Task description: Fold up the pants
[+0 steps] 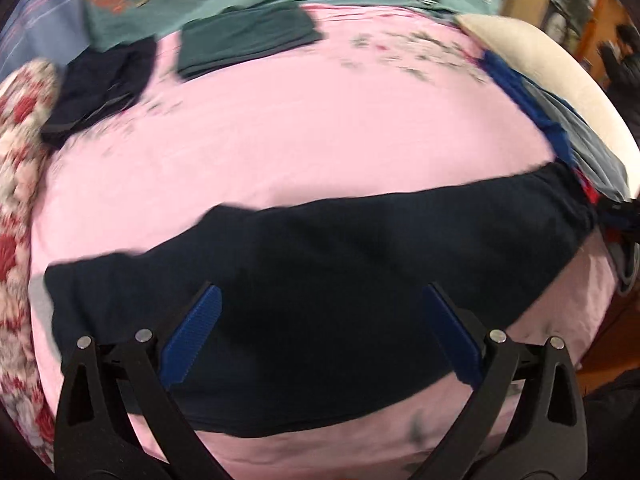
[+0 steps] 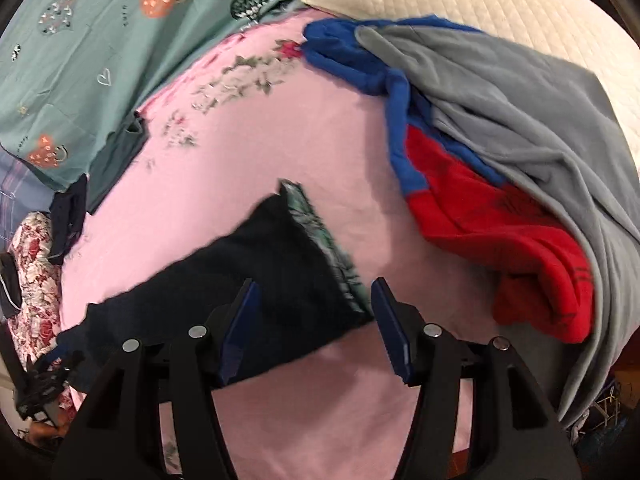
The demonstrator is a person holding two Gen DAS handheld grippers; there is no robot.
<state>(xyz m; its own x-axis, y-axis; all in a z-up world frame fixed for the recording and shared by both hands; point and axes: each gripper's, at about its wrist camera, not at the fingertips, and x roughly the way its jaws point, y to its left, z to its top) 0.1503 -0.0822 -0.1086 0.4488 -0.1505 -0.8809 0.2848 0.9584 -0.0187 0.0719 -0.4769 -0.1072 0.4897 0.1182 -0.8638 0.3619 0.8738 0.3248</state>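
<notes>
- Pants (image 1: 320, 300): dark, soft, limp; lying stretched across the pink bed sheet (image 1: 300, 140).
- Best hold: waistband and hem ends.
- Left gripper (image 1: 320, 328) wide, empty.
- Right gripper (image 2: 314, 320) wide, empty.

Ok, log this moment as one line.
task: fold pants | left gripper: open, above dark pants | right gripper: open, at waistband end | pants flat on pink sheet

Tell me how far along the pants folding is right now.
Done: two folded garments, a teal one and a dark navy one, lie at the far side of the pink sheet. In hand: nothing; the left gripper and right gripper are both open above the dark pants, which lie spread lengthwise. Left: folding these pants, plus the unsorted pile beside them.
</notes>
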